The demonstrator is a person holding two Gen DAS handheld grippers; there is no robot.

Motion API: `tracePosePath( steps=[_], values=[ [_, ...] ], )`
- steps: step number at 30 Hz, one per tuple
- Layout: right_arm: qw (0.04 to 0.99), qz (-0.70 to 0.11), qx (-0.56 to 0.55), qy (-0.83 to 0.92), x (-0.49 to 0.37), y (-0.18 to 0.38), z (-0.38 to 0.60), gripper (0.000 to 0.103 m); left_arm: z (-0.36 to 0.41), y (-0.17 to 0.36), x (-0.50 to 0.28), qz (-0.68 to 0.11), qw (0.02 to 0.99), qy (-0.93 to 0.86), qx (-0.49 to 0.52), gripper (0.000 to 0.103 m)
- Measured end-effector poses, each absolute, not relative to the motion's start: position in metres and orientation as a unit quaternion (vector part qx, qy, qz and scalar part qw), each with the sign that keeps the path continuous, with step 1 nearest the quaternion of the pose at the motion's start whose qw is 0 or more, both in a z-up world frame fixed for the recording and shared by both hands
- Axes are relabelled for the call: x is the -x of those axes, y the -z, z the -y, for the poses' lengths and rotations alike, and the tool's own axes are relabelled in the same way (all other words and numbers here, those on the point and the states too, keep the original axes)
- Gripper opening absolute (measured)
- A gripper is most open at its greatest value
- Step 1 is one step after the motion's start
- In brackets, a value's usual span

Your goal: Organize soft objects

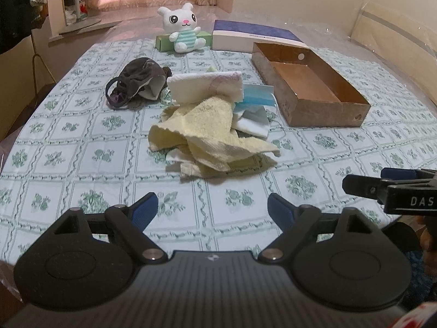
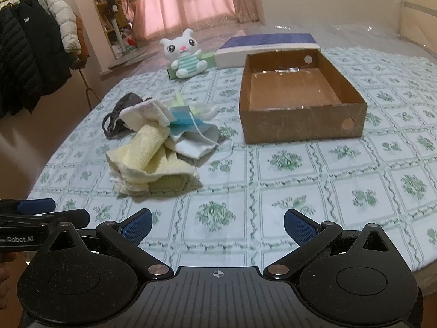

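A heap of soft things lies mid-table: a pale yellow towel (image 1: 210, 134) (image 2: 148, 164), a rolled cream cloth (image 1: 204, 87) (image 2: 142, 114), a blue face mask (image 1: 258, 95) (image 2: 183, 123) and white cloths (image 1: 254, 125). A dark fabric item with straps (image 1: 136, 82) (image 2: 117, 114) lies left of the heap. A white plush bunny (image 1: 181, 27) (image 2: 185, 54) sits at the far edge. My left gripper (image 1: 213, 210) is open over bare cloth, short of the heap. My right gripper (image 2: 218, 224) is open too, nothing between its fingers.
An open brown cardboard box (image 1: 327, 114) (image 2: 300, 125) stands to the right of the heap. Behind it lie a purple-and-white box (image 1: 254, 35) (image 2: 267, 46) and a green box (image 1: 161, 42). The floral tablecloth (image 1: 82, 150) covers the table. Coats (image 2: 27, 63) hang at the left.
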State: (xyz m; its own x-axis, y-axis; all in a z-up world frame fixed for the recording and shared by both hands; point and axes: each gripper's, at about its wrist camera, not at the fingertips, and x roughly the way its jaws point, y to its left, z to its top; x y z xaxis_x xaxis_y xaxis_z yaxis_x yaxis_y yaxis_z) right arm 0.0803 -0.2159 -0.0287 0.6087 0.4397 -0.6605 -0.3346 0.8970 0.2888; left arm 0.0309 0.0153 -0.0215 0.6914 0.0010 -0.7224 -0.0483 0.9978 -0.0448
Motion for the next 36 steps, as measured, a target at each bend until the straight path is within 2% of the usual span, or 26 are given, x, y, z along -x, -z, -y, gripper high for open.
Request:
tracePosePath(
  steps=[15, 30, 35, 36],
  values=[
    [0.895, -0.373, -0.078, -0.233, -0.119, 0.037, 0.203, 0.096, -0.014, 0.023, -0.086, -0.36, 0.933, -0.009, -0.004, 0.08],
    [0.891, -0.385, -0.093, -0.22, -0.161, 0.054, 0.2, 0.096, -0.009, 0.058, -0.163, -0.379, 0.924, 0.0, -0.056, 0.073],
    [0.887, -0.396, -0.097, -0.216, -0.168, 0.061, 0.201, 0.096, -0.01, 0.073, -0.181, -0.395, 0.917, 0.005, -0.059, 0.065],
    [0.886, -0.398, -0.098, -0.215, -0.169, 0.063, 0.202, 0.095, -0.011, 0.075, -0.183, -0.398, 0.916, 0.004, -0.06, 0.059]
  ],
)
